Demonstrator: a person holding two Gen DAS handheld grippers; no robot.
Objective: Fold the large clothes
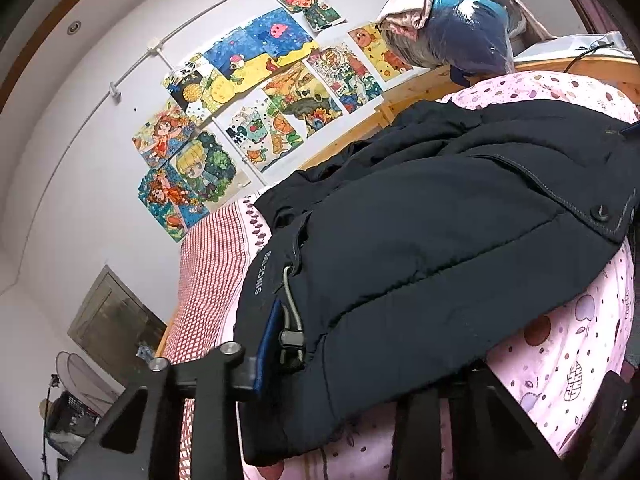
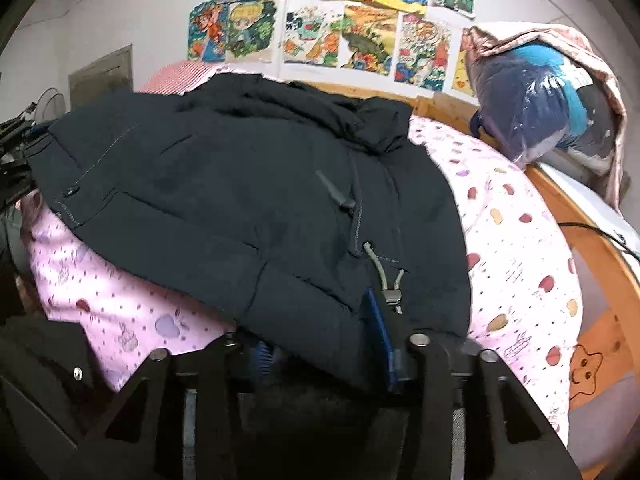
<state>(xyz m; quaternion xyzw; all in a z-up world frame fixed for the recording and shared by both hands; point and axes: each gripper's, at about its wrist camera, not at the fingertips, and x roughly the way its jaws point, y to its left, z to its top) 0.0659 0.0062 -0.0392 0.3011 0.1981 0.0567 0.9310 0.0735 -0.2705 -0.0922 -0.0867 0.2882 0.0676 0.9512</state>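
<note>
Black right tongs (image 2: 324, 356) grip the padded jacket's (image 2: 248, 184) hem, level.

From my end, jacket (image 2: 248, 184) hem buries the right gripper (image 2: 324, 356) tips, so I can't tell its grip. Left gripper (image 1: 360, 376): only 1 blue pad (image 1: 267, 344) shows, the other's under fabric. Quilt (image 2: 516, 240) mostly covered. Wall drawings (image 2: 344, 4) cut off at the top edge.

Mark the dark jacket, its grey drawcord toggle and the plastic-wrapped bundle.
dark jacket (image 2: 240, 184), right wrist view, on its quilted front panel.
grey drawcord toggle (image 2: 392, 294), right wrist view, on the toggle body near the hem.
plastic-wrapped bundle (image 2: 528, 108), right wrist view, on its dark blue middle.
</note>
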